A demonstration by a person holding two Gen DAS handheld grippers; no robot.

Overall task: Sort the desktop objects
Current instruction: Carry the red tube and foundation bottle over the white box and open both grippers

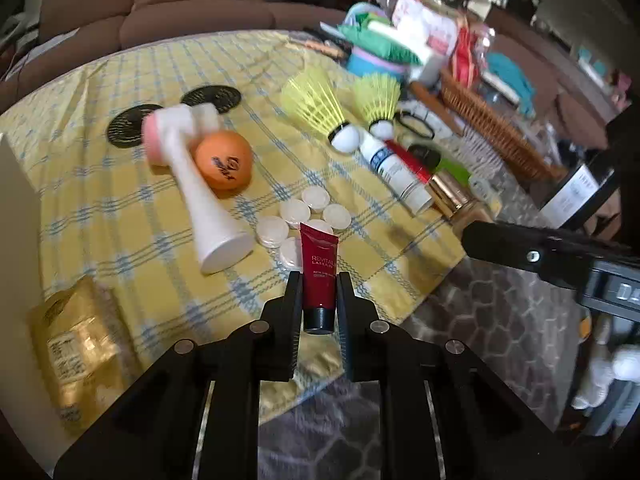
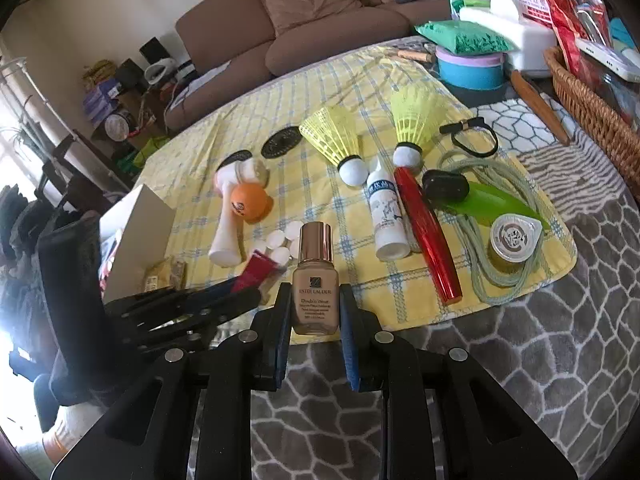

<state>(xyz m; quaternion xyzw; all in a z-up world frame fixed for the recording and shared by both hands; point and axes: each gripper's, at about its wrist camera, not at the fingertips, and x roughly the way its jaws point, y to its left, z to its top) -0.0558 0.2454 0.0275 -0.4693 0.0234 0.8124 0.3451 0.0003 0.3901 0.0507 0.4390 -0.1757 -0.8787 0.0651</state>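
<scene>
My left gripper (image 1: 319, 280) is shut on a small red cream tube (image 1: 319, 270), black cap toward the camera, held above the near edge of the yellow checked cloth (image 1: 132, 216). My right gripper (image 2: 315, 294) is shut on a beige foundation bottle (image 2: 315, 280) with a gold cap, held upright over the cloth's (image 2: 360, 292) front edge. The left gripper (image 2: 200, 300) with its red tube (image 2: 260, 268) shows at the left of the right wrist view. On the cloth lie an orange ball (image 1: 224, 165), a white brush (image 1: 192, 184), white round discs (image 1: 304, 212), two yellow shuttlecocks (image 2: 332, 136) and a white bottle (image 2: 386, 212).
A white open box (image 2: 136, 232) and a gold packet (image 1: 80, 352) sit at the cloth's left. A red tube (image 2: 426, 236), black case (image 2: 444, 186), green rope (image 2: 500, 280) and sealed cup (image 2: 512, 240) lie right. A wicker basket (image 2: 592, 108) and blue tin (image 2: 470, 68) stand behind.
</scene>
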